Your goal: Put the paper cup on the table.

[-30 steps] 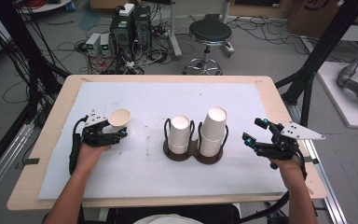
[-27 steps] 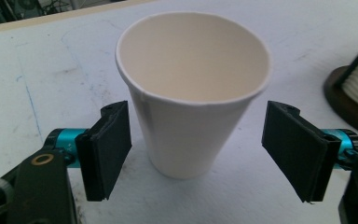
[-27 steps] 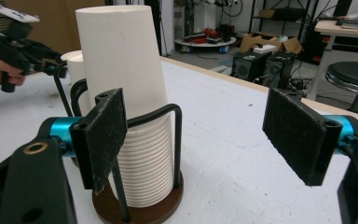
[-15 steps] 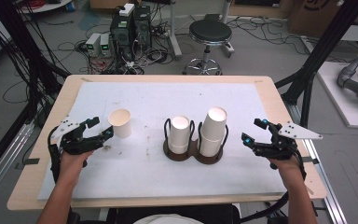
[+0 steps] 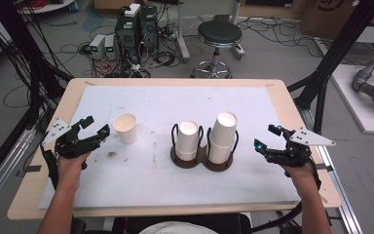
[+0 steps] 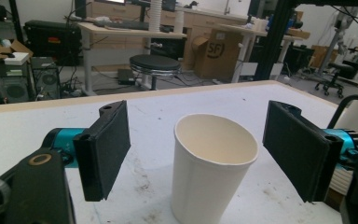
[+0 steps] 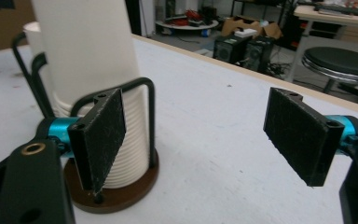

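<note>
High view: a single paper cup (image 5: 125, 128) is seen upright, mouth up, on the white mat (image 5: 253, 105), left of the holder.
Left gripper (image 5: 93, 130): held just left of the cup with jaws spread wide; the cup is not touched by the pads.
Left gripper view: the cup (image 6: 213, 170) is framed between the two black pads (image 6: 106, 147), with a gap on each side.
Right gripper (image 5: 266, 138): held apart, nothing between the jaws, near the right edge of the mat.
Cup holder (image 5: 202, 158): two wire rings on a brown base, each taken up by a stack of inverted cups (image 5: 222, 137).
Right gripper view: the nearer stack (image 7: 91, 84) is partly covered by one pad.
Behind the table: a black stool (image 5: 219, 36) and computer towers (image 5: 137, 27) on the floor.
</note>
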Tool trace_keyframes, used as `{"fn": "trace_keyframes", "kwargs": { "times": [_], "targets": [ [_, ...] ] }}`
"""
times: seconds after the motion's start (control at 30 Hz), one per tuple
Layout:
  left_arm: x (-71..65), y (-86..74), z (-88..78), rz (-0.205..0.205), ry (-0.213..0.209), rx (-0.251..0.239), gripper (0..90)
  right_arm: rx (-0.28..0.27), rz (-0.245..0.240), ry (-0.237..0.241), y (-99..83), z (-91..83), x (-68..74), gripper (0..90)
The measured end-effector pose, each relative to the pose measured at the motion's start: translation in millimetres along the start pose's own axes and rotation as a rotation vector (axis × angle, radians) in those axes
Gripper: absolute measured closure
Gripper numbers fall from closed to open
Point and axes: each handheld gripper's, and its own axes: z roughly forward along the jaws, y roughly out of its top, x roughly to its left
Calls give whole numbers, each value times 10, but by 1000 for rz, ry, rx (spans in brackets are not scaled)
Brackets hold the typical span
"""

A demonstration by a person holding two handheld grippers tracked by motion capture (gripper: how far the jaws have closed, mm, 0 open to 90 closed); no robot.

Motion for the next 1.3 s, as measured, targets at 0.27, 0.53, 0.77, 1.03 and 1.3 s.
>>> {"fn": "trace_keyframes", "kwargs": {
  "times": [0.27,0.53,0.77,1.03,1.3],
  "targets": [
    [-13,13,-60,8,5,-12,229,23,-13,-43,-15,13,-20,212],
    [-26,11,-125,10,12,-14,229,25,-16,-46,0,28,5,212],
    [-31,10,-144,19,3,-9,229,20,-7,-46,10,17,27,212],
    [-48,7,-100,14,-7,-6,230,31,-7,-51,-24,7,18,212],
    [-58,5,-84,18,-5,-1,230,29,-4,-57,-38,-30,3,212]
  ]
}}
